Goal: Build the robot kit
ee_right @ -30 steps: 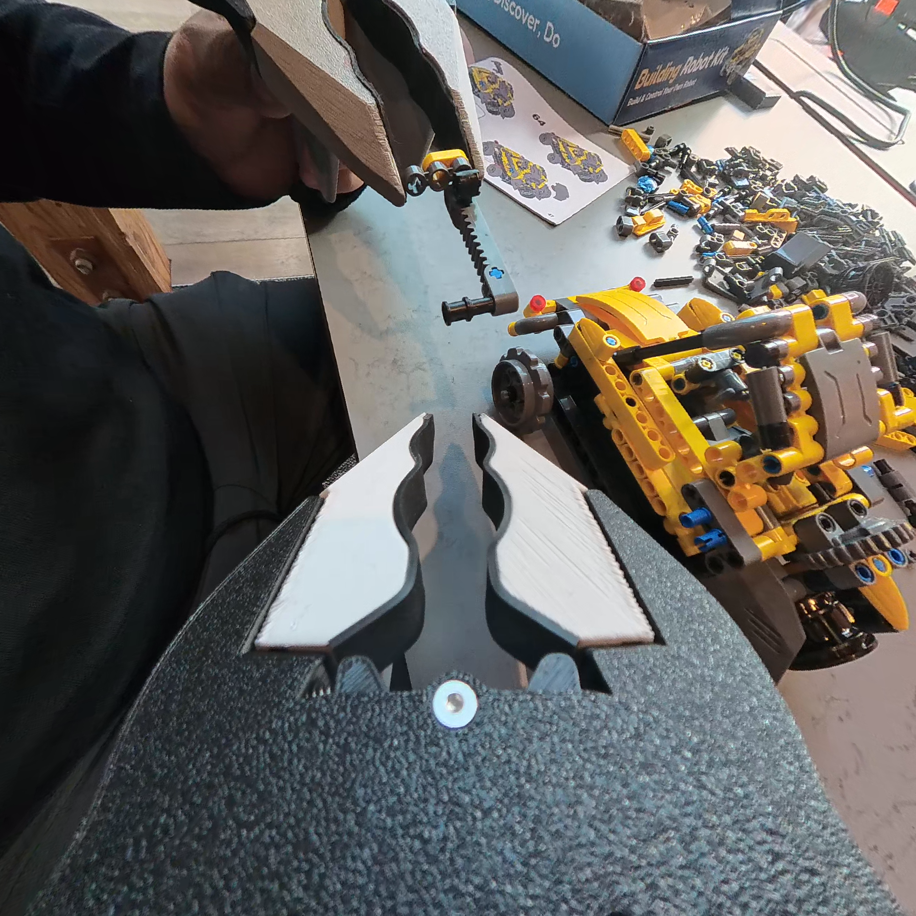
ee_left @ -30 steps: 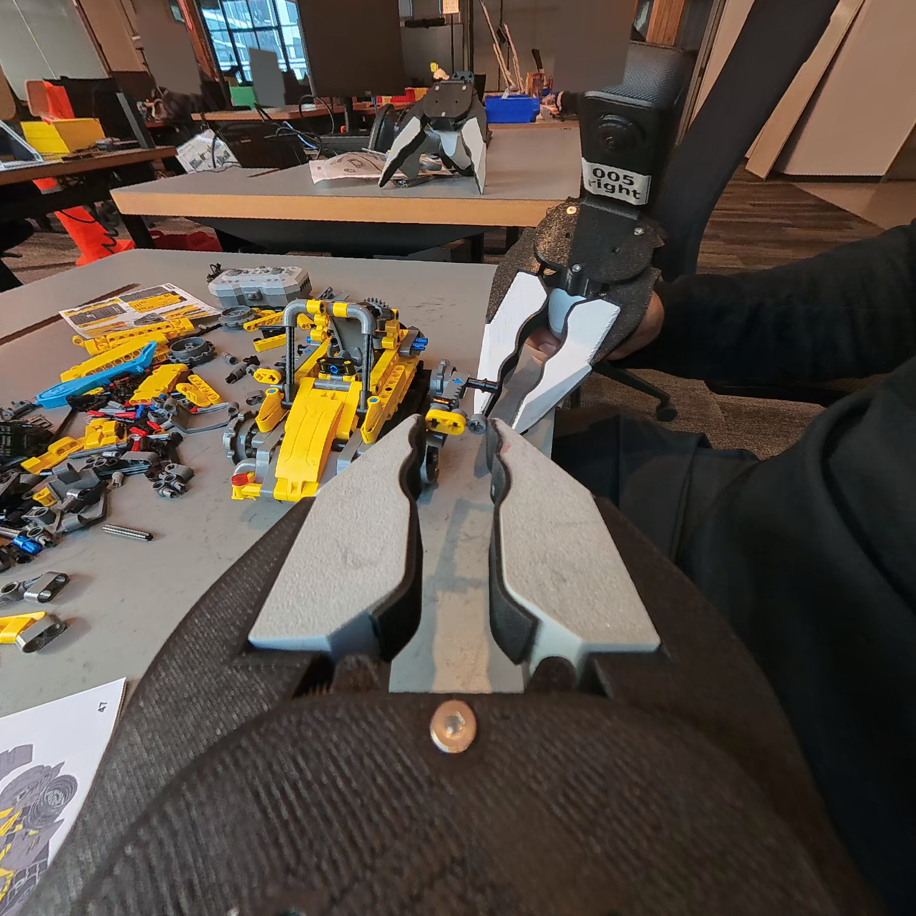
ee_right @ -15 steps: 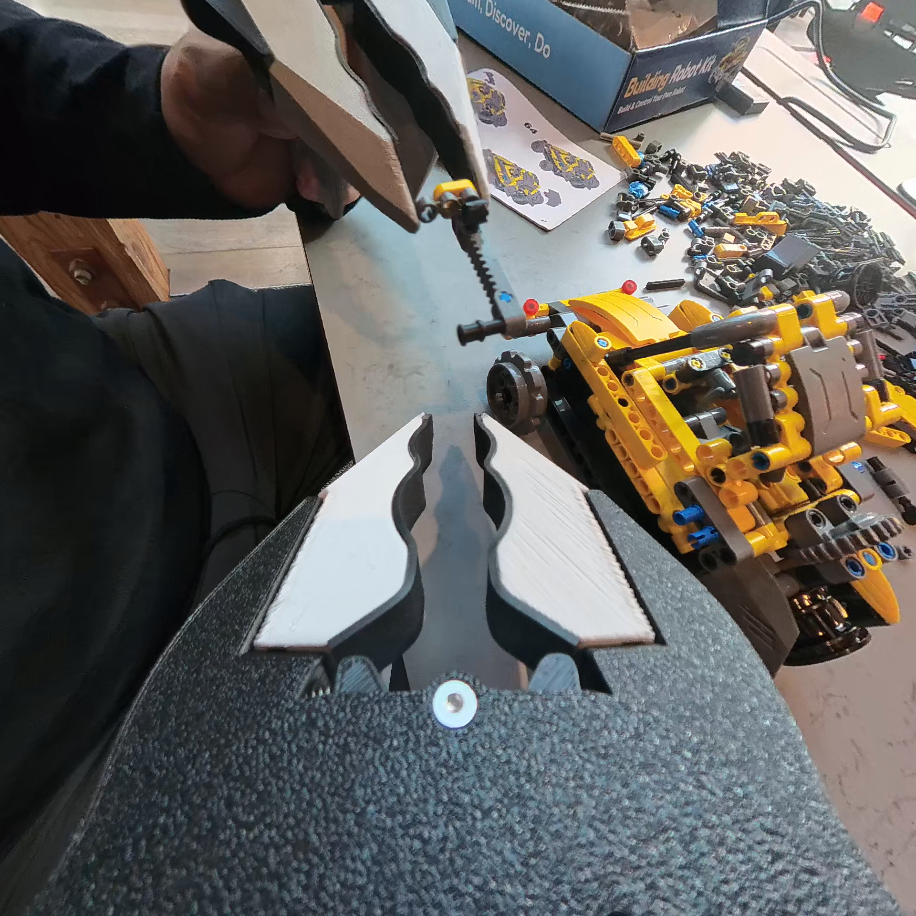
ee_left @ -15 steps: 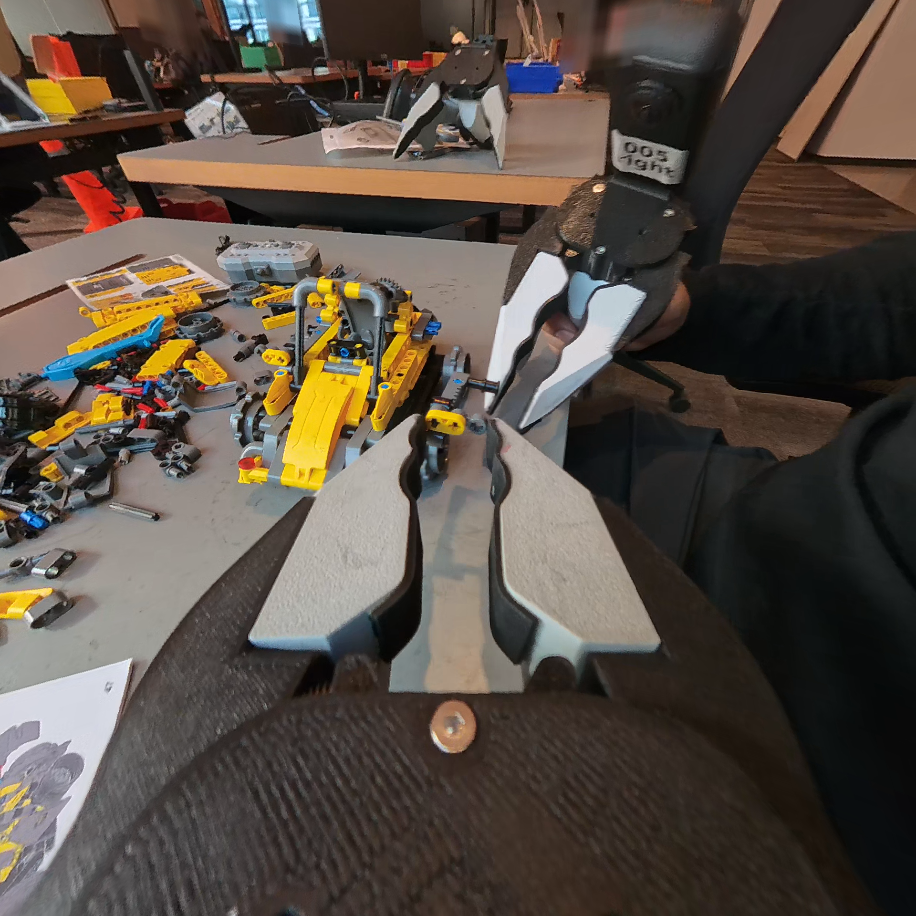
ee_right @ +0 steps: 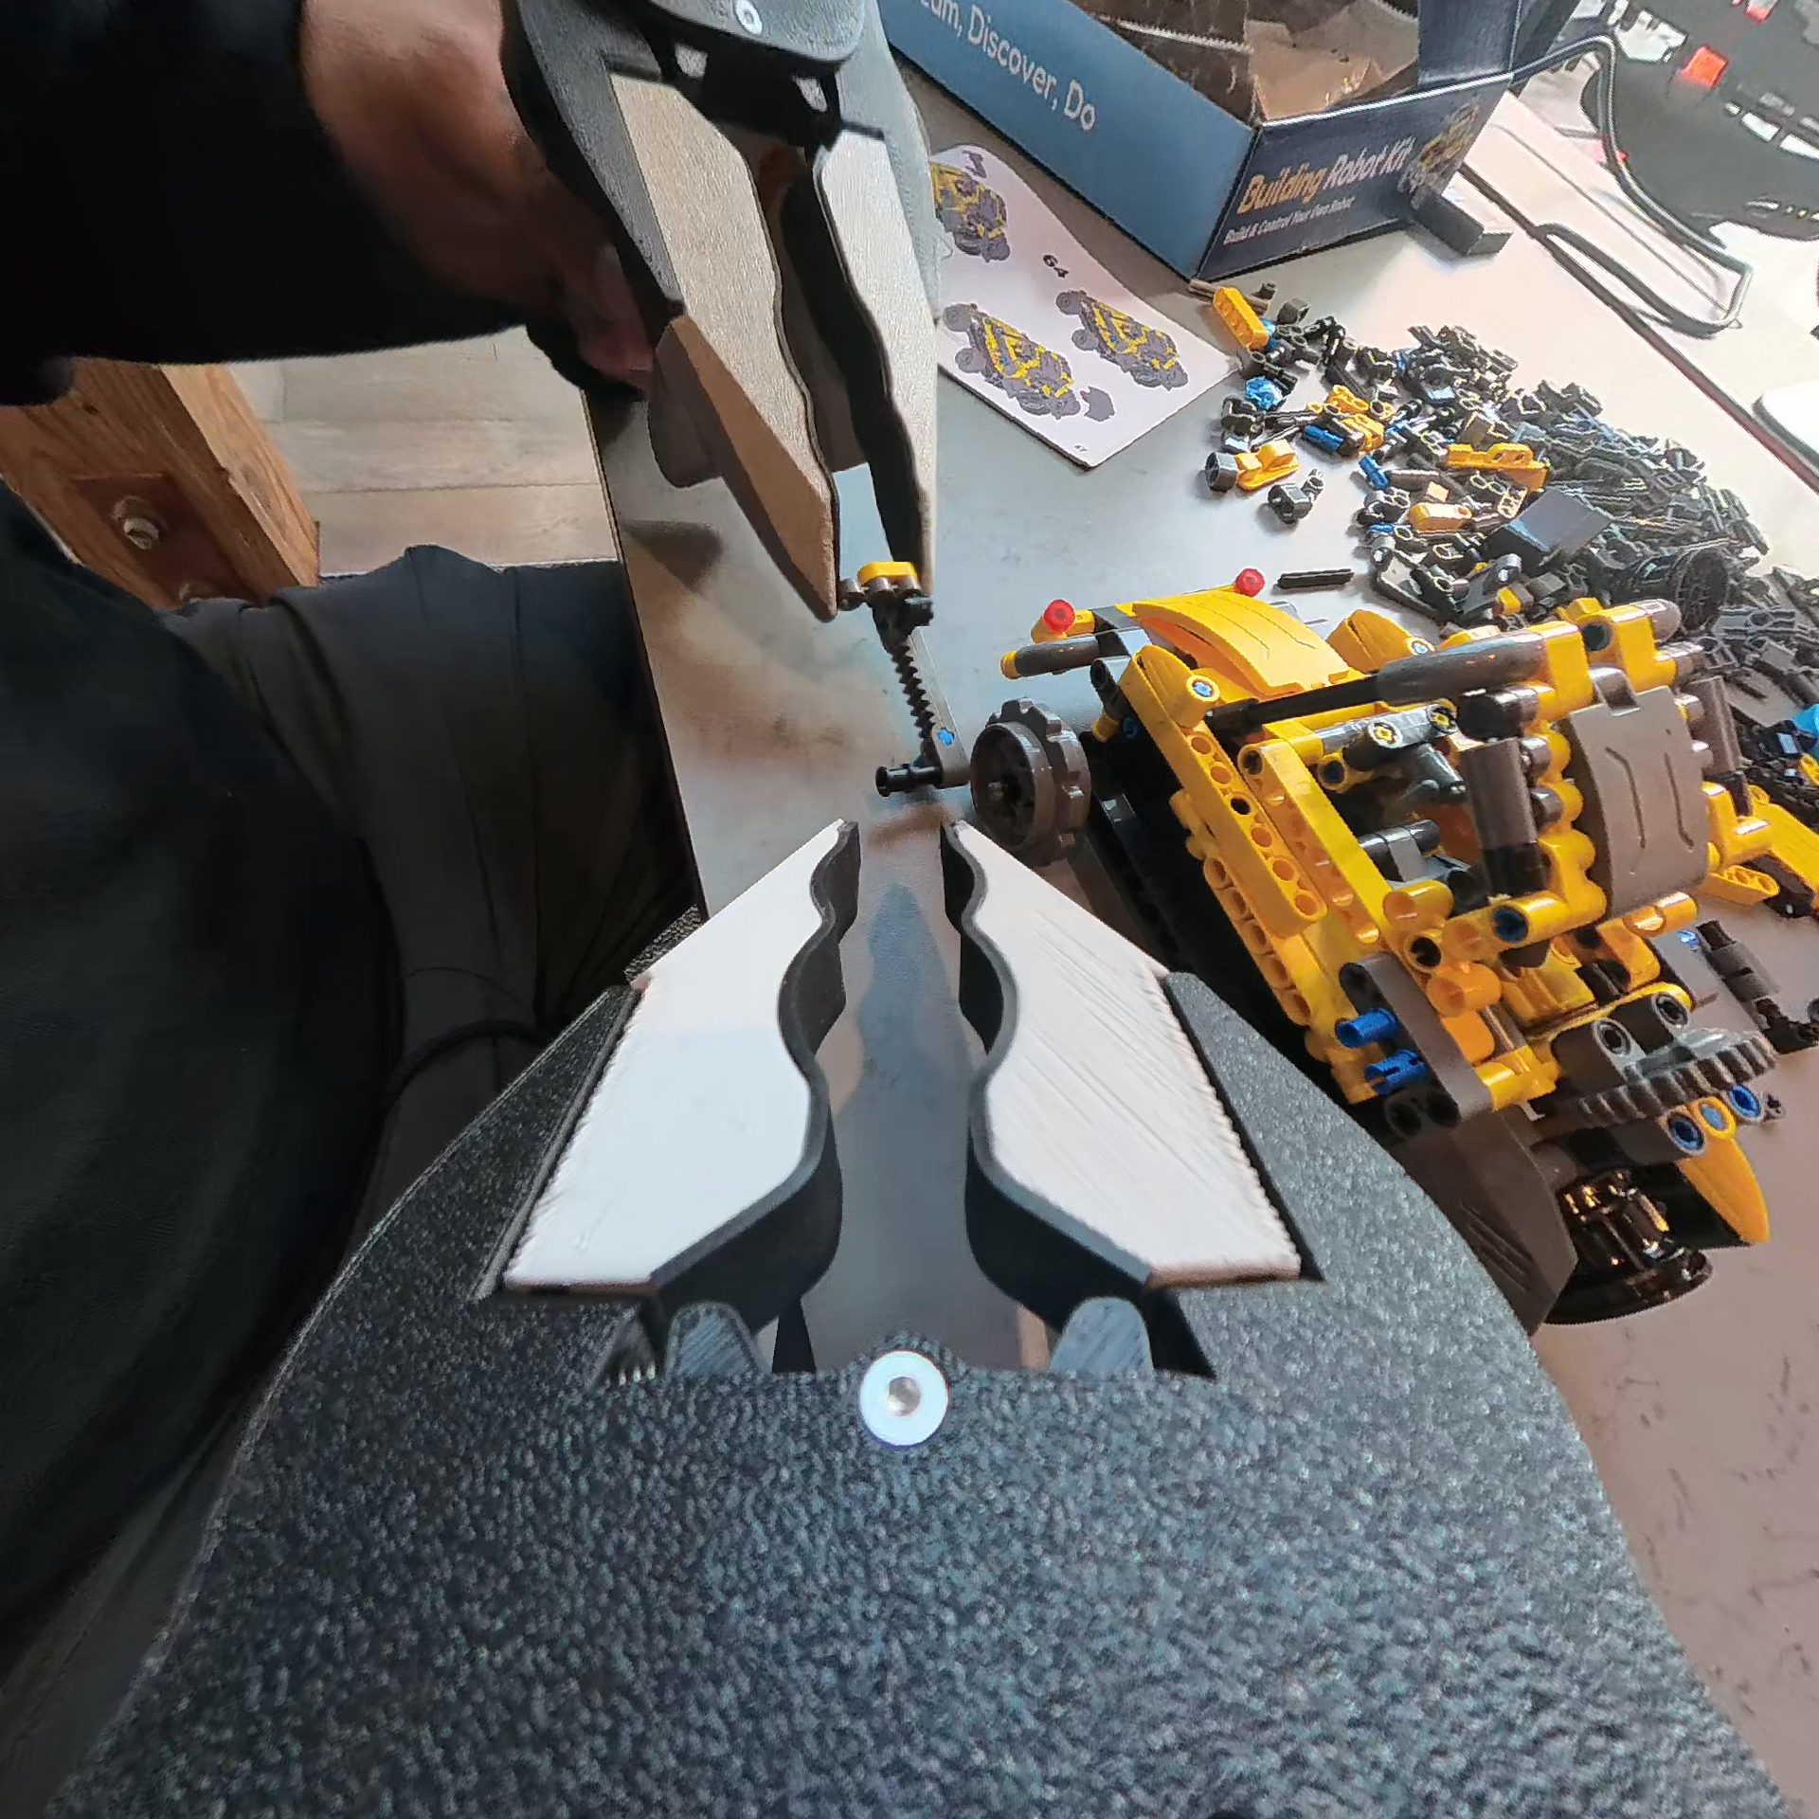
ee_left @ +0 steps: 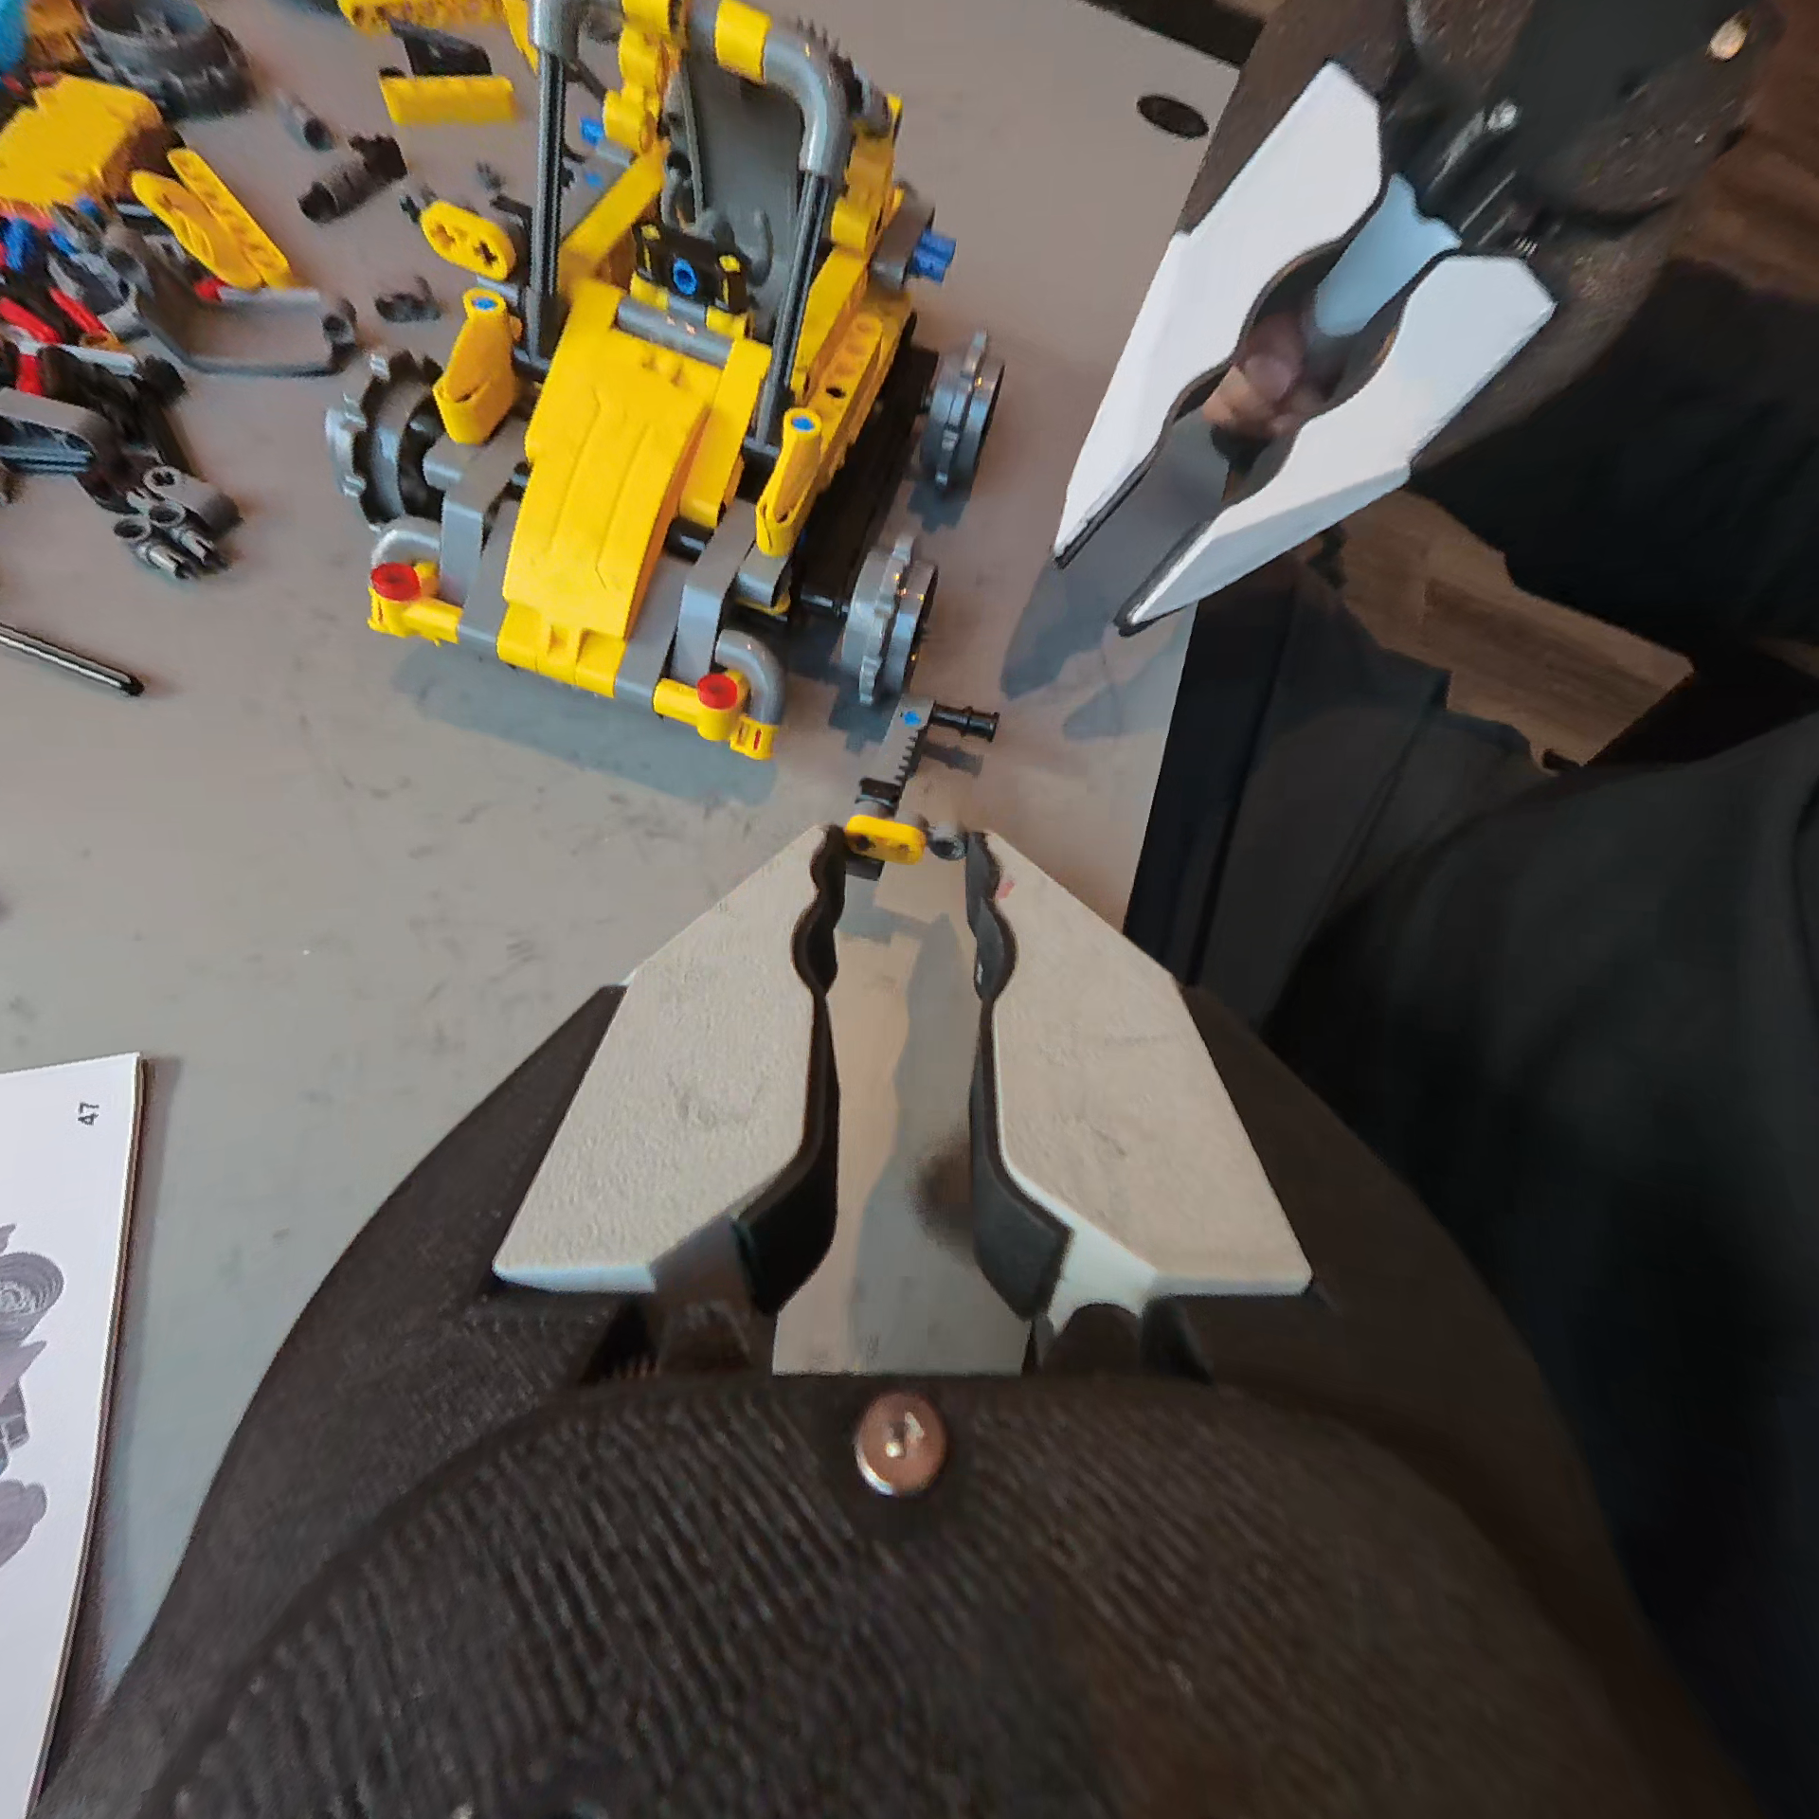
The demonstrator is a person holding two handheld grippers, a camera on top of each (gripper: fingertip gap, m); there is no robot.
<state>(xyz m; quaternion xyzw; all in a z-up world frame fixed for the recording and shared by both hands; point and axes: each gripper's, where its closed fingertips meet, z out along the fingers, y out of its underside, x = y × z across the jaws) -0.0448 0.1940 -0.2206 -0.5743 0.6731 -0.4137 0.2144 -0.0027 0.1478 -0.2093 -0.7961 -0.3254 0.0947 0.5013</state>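
My left gripper [ee_left: 898, 842] is shut on a small assembly [ee_left: 901, 778]: a yellow connector, a grey toothed rack and a black pin. The rack hangs down, and its pin end is just above the table beside the front grey sprocket wheel [ee_left: 886, 615] of the yellow and grey vehicle model [ee_left: 630, 443]. In the right wrist view, the left gripper [ee_right: 876, 591] holds the rack [ee_right: 915, 679] next to the model's sprocket [ee_right: 1029, 783]. My right gripper [ee_right: 898, 832] is open and empty, just short of the pin. It also shows in the left wrist view [ee_left: 1093, 591].
Loose yellow, black and blue parts [ee_right: 1526, 472] lie past the model [ee_right: 1378, 837] and to its left [ee_left: 118, 295]. An instruction booklet [ee_left: 49, 1378] lies near left, a sheet [ee_right: 1063, 364] and a blue box [ee_right: 1181, 128] beyond. The table edge [ee_left: 1161, 738] and a dark-clothed person are right. Across from one pair of fingers to the other is roughly 7 centimetres. The front grey sprocket wheel [ee_left: 886, 615] sits 4 centimetres or so from the ends of my right fingers.
My left gripper has tilted down and lowered the rack assembly from mid-air to the table beside the model's front sprocket. The right gripper stays open, close by.
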